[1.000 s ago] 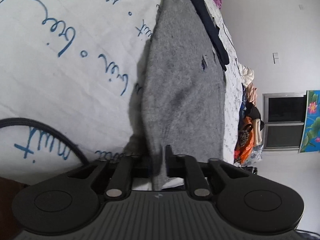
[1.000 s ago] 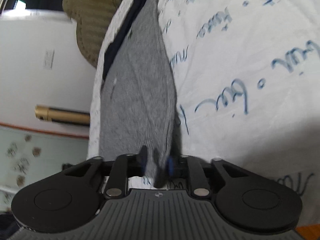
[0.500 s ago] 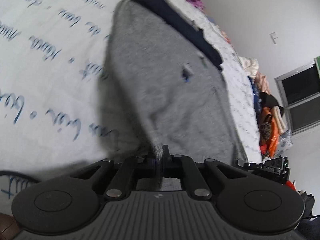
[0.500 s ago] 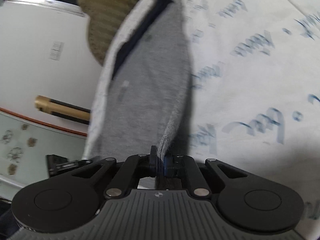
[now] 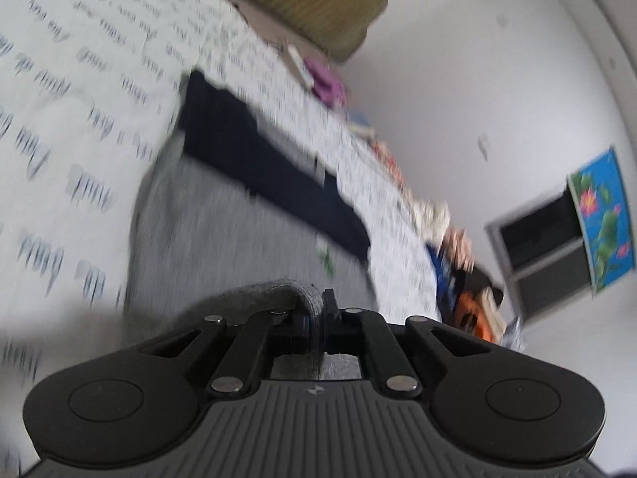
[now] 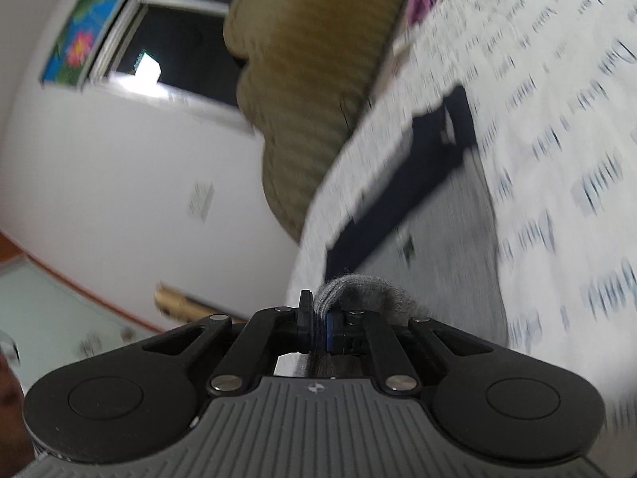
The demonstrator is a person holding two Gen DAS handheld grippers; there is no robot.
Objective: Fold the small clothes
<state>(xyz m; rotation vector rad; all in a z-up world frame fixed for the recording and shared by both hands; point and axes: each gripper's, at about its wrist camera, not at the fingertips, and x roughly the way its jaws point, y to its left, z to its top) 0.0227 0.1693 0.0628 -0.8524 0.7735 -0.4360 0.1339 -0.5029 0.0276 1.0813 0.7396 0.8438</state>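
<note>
A small grey knitted garment (image 5: 223,231) with a dark navy band (image 5: 274,171) along its far edge lies on a white bedsheet printed with blue handwriting (image 5: 79,91). My left gripper (image 5: 317,310) is shut on a bunched near corner of the grey fabric, which curls over its left finger. In the right wrist view the same grey garment (image 6: 450,247) stretches away, its navy band (image 6: 402,195) at the far end. My right gripper (image 6: 316,310) is shut on another near corner, and a grey fold bulges over its right finger. Both views are blurred by motion.
An olive ribbed cushion (image 6: 318,79) sits at the head of the bed beside a purple cloth (image 5: 326,79). A heap of clothes (image 5: 458,263) lies past the bed's far side. White walls, a dark window (image 5: 545,251) and a blue flower poster (image 5: 601,219) are behind.
Both grippers closed on the garment's near corners, then lifted them and tilted upward, so more of the wall and the cushion shows. The grey fabric now bunches over the fingers.
</note>
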